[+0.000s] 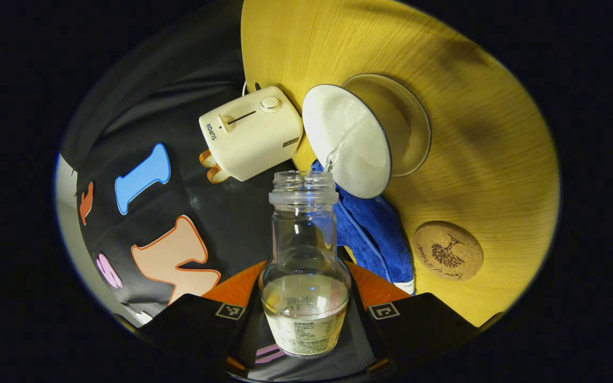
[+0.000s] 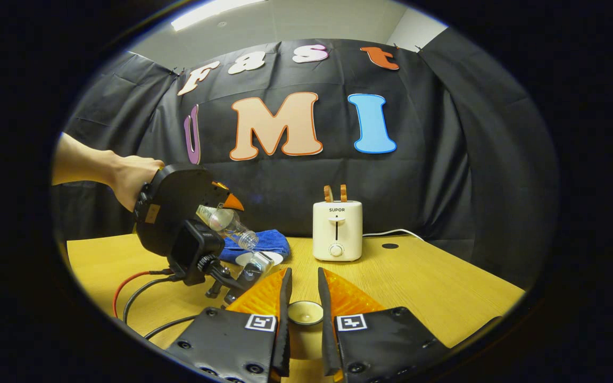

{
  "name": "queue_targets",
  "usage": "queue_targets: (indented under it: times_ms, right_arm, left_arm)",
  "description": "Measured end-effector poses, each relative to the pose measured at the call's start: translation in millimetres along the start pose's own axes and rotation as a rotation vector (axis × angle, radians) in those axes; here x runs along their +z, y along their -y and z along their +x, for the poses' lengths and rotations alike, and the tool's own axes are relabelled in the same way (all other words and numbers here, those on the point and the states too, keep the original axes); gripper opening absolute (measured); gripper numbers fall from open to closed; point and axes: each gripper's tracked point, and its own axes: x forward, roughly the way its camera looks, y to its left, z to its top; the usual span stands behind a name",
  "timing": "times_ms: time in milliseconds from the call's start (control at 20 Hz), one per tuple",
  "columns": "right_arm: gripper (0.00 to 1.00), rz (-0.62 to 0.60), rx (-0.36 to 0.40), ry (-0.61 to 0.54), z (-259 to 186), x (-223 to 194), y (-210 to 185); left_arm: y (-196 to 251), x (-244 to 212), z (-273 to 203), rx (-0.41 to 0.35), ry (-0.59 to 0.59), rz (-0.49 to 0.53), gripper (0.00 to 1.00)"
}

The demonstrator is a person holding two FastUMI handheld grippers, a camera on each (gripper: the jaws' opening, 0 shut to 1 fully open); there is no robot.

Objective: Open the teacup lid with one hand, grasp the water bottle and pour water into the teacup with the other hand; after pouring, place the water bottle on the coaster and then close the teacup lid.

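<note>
Two tongs | left tongs (image 1: 306,314) grasp tilted water bottle (image 1: 305,266), pouring into teacup (image 1: 359,138) | right tongs (image 2: 303,314) grip lid (image 2: 305,313)

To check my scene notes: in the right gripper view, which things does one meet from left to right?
A hand → tilted clear plastic water bottle → cream toaster → small dark hole in the wooden table.

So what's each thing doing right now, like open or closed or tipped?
water bottle: uncapped, tipped, pouring, held by the left gripper
teacup: open, water running in
teacup lid: off, between the right gripper fingers
coaster: bare
toaster: upright, toast sticking up
blue cloth: crumpled
</note>
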Motion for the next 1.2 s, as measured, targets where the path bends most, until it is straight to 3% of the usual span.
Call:
queue_targets:
  times_ms: [600, 1200]
  right_arm:
    - [0.27, 0.000, -0.003, 0.001, 0.8, 0.0, 2.8]
    - [0.27, -0.001, -0.004, 0.001, 0.9, -0.4, 2.7]
  left_arm:
    - [-9.7, -0.1, -1.0, 0.001, -0.008, 0.057, 0.68]
    - [-1.4, 0.1, 2.9, -0.012, -0.004, 0.028, 0.68]
